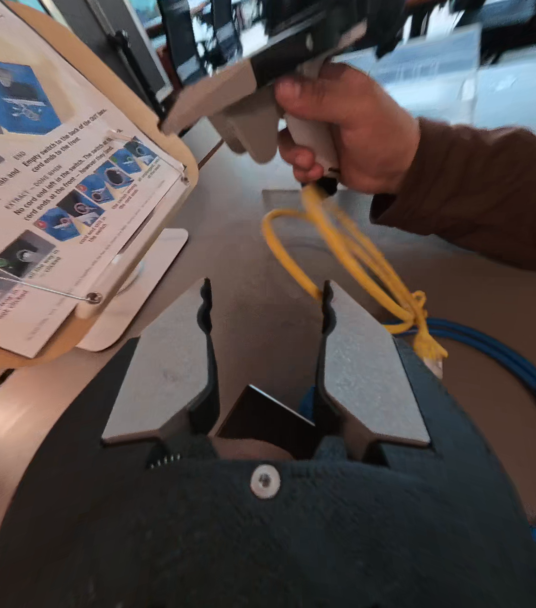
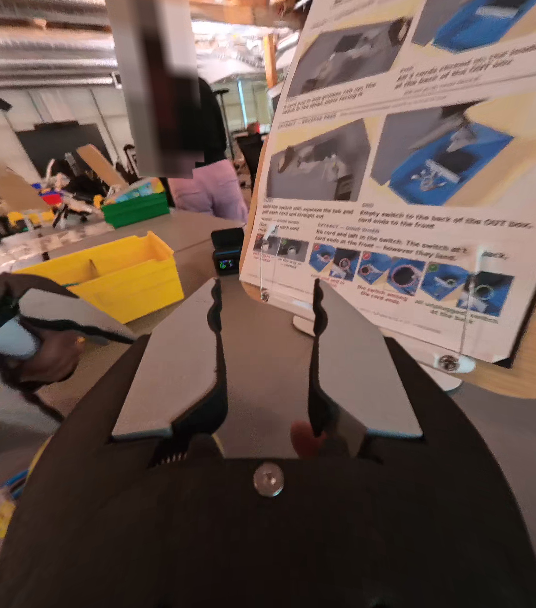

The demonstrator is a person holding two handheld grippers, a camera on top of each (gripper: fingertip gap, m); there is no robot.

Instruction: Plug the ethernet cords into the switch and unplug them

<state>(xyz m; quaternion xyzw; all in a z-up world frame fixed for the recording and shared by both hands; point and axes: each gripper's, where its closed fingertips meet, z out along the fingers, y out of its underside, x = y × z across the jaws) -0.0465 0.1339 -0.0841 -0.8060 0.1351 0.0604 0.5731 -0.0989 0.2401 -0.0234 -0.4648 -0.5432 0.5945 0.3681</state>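
My left gripper (image 1: 265,296) and right gripper (image 2: 266,296) gape empty; thin yellow ethernet cord (image 1: 352,250), dangling beyond my left fingers, could snag them

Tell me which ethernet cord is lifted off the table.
The yellow cord: it dangles from the person's right hand. The blue cord lies on the table.

Left gripper (image 1: 265,289) fingers spread wide, empty. Right gripper (image 2: 266,289) likewise parted; in the left wrist view, its blurred hand (image 1: 342,128) sits at one o'clock, seemingly raised.
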